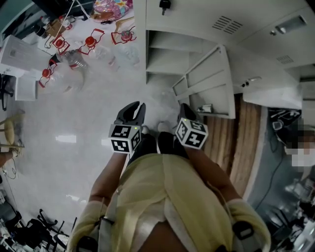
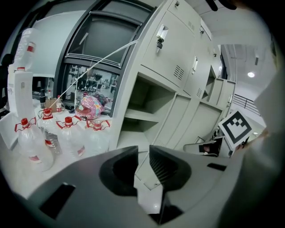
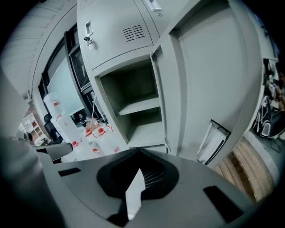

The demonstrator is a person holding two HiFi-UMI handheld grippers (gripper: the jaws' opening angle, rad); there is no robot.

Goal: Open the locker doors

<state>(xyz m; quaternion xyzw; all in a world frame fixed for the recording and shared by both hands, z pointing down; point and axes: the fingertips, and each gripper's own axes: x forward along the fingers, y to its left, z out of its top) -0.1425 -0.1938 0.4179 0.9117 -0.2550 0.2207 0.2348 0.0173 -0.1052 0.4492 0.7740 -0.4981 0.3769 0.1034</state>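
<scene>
A bank of pale grey lockers (image 1: 197, 19) runs along the top of the head view. One lower compartment (image 1: 165, 54) stands open with a shelf inside, its door (image 1: 209, 81) swung out towards me. The same compartment (image 3: 133, 107) and door (image 3: 209, 80) fill the right gripper view. In the left gripper view it shows as the open compartment (image 2: 142, 111) under a closed upper door (image 2: 171, 49). My left gripper (image 1: 134, 110) hangs short of the lockers, jaws a little apart and empty (image 2: 142, 153). My right gripper (image 1: 186, 109) is shut on nothing (image 3: 140, 151), just before the open door.
Several water bottles with red caps (image 1: 74, 49) stand on the white floor left of the lockers, also seen as bottles (image 2: 44, 138). A pink bag (image 1: 113, 7) lies behind them. Wooden flooring (image 1: 243, 138) runs at the right, where a person (image 1: 300, 147) sits. Another white door panel (image 1: 273, 93) juts out there.
</scene>
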